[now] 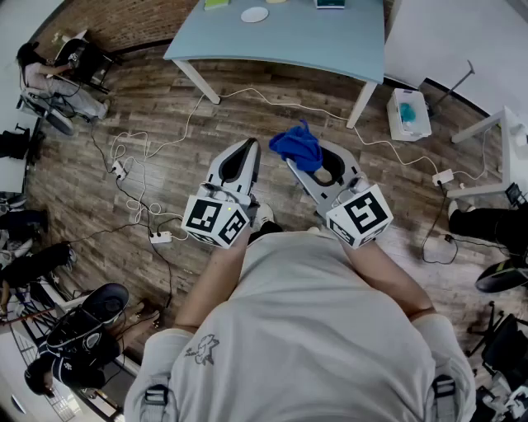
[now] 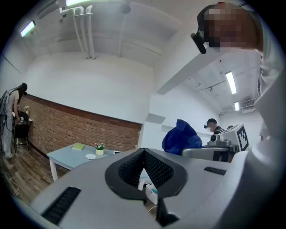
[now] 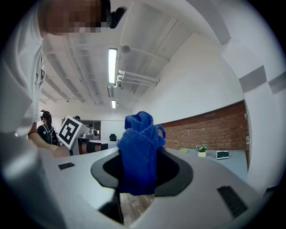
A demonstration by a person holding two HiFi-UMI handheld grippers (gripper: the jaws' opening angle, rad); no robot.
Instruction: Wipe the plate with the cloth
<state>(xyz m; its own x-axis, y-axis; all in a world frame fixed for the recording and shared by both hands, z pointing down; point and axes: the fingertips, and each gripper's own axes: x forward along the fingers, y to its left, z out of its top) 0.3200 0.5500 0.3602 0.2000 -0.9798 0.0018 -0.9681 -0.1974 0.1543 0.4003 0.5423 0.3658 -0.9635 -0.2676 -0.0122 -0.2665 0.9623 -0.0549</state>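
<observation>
Step in hand, as judged: bring cloth to plate; wiping not begun. Right gripper (image 1: 312,158) clamped on blue cloth (image 1: 297,147); left gripper (image 1: 245,152) closed, nothing in it; both held out in front of the person, well apart from table (image 1: 330,45). Plate (image 1: 254,14) lies flat on the table's far part; round, so no long axis. Cloth bunched in a wad; long axis along the jaws, free end poking ahead toward table. To do it well: step in, tip right gripper down so wad meets plate before jaws; left gripper could steady the rim, as a light plate may skid.
</observation>
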